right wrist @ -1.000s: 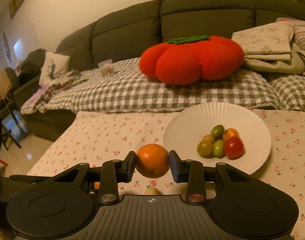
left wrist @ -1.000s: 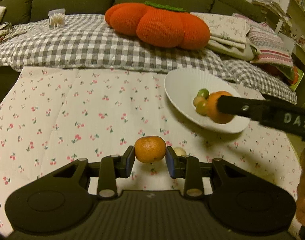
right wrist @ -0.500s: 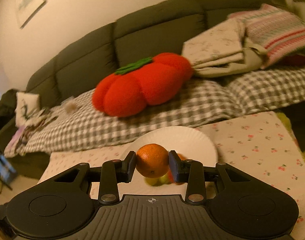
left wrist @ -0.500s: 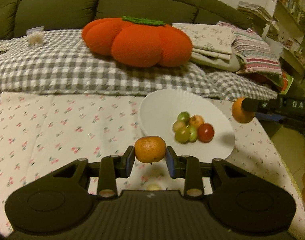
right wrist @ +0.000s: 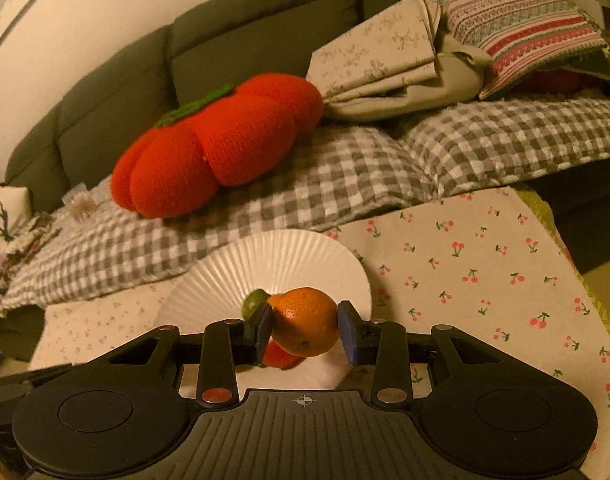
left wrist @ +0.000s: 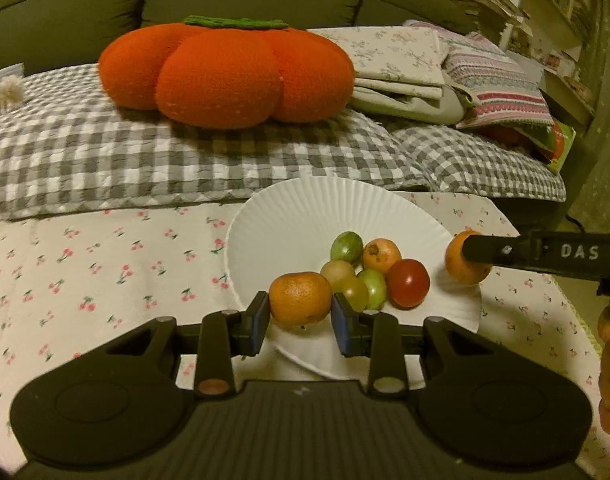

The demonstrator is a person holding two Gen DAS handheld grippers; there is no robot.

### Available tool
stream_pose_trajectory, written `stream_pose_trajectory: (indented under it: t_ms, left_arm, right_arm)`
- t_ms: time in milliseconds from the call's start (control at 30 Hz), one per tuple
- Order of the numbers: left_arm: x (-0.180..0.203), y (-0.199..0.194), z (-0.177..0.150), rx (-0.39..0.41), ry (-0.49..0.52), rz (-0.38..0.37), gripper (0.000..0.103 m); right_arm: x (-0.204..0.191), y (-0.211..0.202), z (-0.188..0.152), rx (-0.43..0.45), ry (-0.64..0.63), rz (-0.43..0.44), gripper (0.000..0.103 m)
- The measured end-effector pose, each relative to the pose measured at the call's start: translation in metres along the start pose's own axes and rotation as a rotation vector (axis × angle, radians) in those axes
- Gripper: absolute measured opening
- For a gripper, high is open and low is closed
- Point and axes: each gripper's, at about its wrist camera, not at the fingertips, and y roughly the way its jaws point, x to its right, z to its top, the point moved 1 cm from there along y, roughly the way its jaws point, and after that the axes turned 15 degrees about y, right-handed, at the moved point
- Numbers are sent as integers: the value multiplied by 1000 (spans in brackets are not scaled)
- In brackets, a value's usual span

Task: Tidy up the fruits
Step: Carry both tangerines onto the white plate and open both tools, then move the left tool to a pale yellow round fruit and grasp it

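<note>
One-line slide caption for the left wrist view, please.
Left gripper and right gripper each hold a mandarin over the paper plate of small fruits.

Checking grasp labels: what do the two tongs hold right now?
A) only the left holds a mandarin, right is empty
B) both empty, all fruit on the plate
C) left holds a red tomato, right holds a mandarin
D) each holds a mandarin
D: the left tongs pinch one mandarin, and the right tongs pinch another mandarin, both at the white plate.
</note>
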Motion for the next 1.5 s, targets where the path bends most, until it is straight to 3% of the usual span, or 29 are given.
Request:
stream_pose_trajectory:
  t_ms: [433, 500, 633, 733, 1067, 1500]
  left_arm:
    - [6, 17, -3, 17, 75, 2, 34]
    - [4, 16, -3, 22, 69, -8, 39]
    - [3, 10, -1, 36, 66, -5, 41]
    - [1, 6, 0, 37, 53, -2, 41]
    - [-14, -27, 2, 45, -7, 23, 41]
    - [-16, -70, -19, -4, -22, 42, 42]
  right_arm:
    - [5, 27, -2, -15, -21, -7, 37]
    - [5, 27, -2, -10, -22, -10, 38]
    - [6, 24, 1, 13, -9, -23, 53]
    - [6, 20, 3, 20, 6, -12, 53]
    - [7, 8, 8, 17, 65, -2, 53]
    - [-26, -19, -7, -1, -26, 48, 53]
